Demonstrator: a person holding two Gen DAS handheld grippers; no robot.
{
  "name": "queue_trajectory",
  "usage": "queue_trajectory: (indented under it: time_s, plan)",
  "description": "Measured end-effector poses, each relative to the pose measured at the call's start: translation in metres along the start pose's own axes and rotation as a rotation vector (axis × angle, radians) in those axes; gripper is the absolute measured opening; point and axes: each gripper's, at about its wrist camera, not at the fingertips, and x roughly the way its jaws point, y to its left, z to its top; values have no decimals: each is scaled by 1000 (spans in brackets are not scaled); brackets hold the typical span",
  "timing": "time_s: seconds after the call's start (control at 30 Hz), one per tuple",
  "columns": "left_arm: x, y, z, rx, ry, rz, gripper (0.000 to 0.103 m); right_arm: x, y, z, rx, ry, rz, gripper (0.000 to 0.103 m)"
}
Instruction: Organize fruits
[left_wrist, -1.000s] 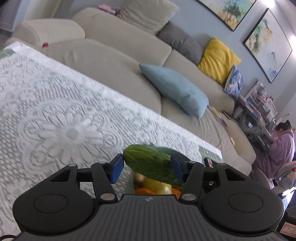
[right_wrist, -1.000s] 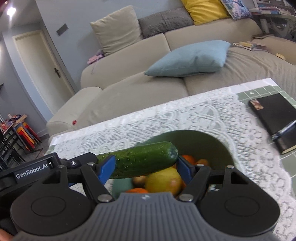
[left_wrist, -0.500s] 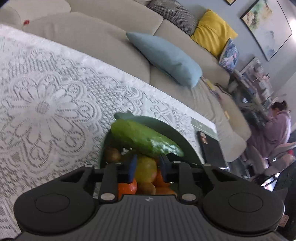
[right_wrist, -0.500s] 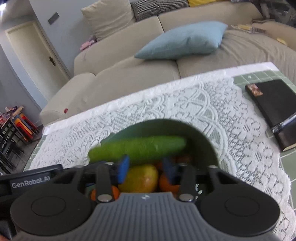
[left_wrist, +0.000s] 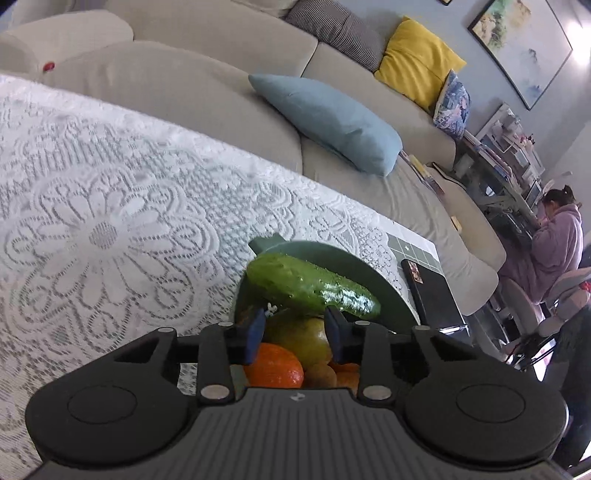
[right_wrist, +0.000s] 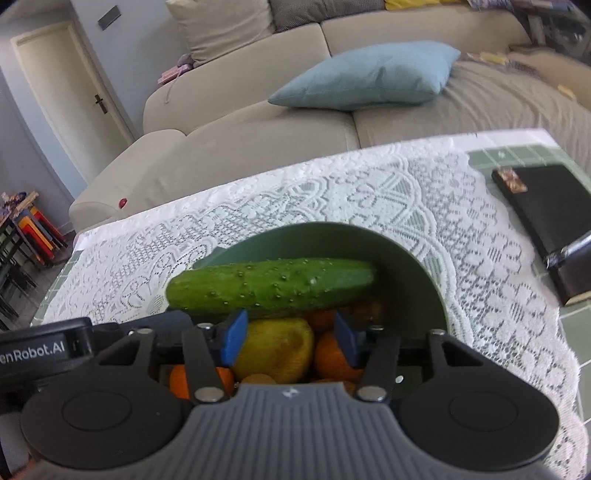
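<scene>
A bumpy green cucumber (left_wrist: 310, 286) (right_wrist: 273, 288) lies across the top of the fruit piled in a green bowl (left_wrist: 332, 254) (right_wrist: 332, 243). Under it are a yellow-green fruit (left_wrist: 299, 338) (right_wrist: 277, 350), oranges (left_wrist: 273, 367) (right_wrist: 332, 358) and a brown kiwi (left_wrist: 319, 374). My left gripper (left_wrist: 295, 325) hovers just short of the cucumber, its jaws opening, its blue pads touching nothing. My right gripper (right_wrist: 290, 334) hangs over the same pile, its jaws also opening, with nothing gripped.
The bowl stands on a white lace tablecloth (left_wrist: 103, 221). A black notebook (left_wrist: 432, 291) (right_wrist: 546, 206) with a pen (right_wrist: 569, 251) lies to the bowl's right. Behind the table is a beige sofa with a blue cushion (left_wrist: 325, 118). A person in a lilac hoodie (left_wrist: 554, 243) sits far right.
A second ago the cucumber sat between both pairs of wide jaws; now it rests on the fruit in the bowl. Both pairs of jaws narrowed, then widened again.
</scene>
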Motion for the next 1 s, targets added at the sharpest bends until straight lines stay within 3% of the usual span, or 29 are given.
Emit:
queue_trajectory:
  time_s: [0.17,0.33,0.53,0.77,0.83,1.0]
  plan:
    - [-26,-2,0,94,-73,55,50,-19,20,0,-92,-56,-18,63]
    - [-57,-2,-8,207,-165,130,57,-42,44,-8,-181,-146,-23,80]
    - [-96,-1,-22,314,-299,206,69,-75,75,-24,-292,-264,-24,93]
    - [-131,0,-42,393,-418,270,81,-107,101,-53,-369,-388,-39,99]
    - [-139,1,-49,420,-442,289,90,-114,105,-62,-371,-403,-28,99]
    - [-150,0,-70,498,-488,357,94,-123,111,-87,-369,-408,-43,99]
